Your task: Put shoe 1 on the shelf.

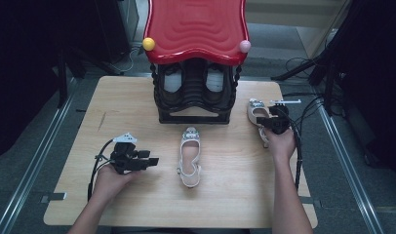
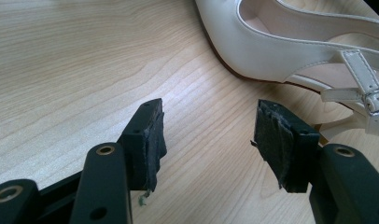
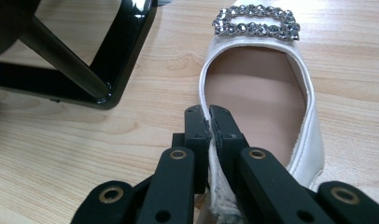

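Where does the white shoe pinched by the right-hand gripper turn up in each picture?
High view: white slingback shoe with rhinestone buckle at right, beside the black rack.
Right gripper view: it fills the centre, side wall clamped.
Left gripper view: that's the other white shoe.
Shared landmark: wooden table.

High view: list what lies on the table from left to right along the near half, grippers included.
left gripper, jaws open over bare wood → white shoe in the middle → right gripper, shut on the side wall of the white shoe at the right
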